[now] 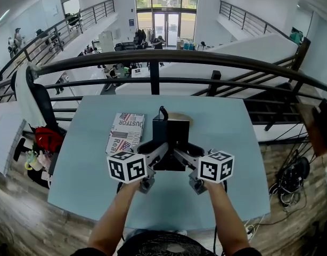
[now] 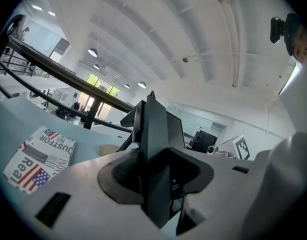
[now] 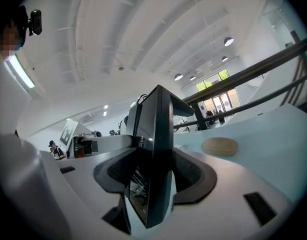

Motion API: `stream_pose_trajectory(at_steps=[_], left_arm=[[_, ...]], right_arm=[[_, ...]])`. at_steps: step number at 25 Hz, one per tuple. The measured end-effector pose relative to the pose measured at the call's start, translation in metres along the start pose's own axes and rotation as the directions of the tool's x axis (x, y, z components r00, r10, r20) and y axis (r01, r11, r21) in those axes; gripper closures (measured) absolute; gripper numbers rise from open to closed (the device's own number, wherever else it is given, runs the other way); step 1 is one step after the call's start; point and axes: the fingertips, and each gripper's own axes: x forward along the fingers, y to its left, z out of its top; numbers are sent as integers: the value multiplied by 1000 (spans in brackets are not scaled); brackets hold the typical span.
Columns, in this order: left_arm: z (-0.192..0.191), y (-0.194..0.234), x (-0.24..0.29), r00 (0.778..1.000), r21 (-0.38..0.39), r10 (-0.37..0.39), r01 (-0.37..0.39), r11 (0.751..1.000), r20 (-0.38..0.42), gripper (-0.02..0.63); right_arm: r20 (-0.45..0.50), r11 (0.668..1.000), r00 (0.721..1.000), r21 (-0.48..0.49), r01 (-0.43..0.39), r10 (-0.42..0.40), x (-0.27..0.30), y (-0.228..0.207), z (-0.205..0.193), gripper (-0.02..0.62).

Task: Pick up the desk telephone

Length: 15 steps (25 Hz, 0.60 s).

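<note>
A pale blue table (image 1: 89,159) bears a printed paper (image 1: 125,132) and a tan round pad (image 3: 220,146).

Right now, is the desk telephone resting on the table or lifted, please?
Lifted: left hand-held gripper and right hand-held gripper clamp the desk telephone; table shows beneath its edge.

Black desk telephone (image 1: 171,133), corded, gripped at both sides, aloft

Left gripper (image 2: 158,178) clamping desk telephone (image 2: 156,129), magazine (image 2: 38,156) lying on table (image 2: 13,116)
</note>
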Motion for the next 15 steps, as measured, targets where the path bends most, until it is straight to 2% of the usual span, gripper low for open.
stream_pose_trajectory(at_steps=[15], left_arm=[[56,-44,-14,991,128,-22,5,992,133,436]], right_arm=[[114,991,993,-135,-10,25,-26,30,59,374]])
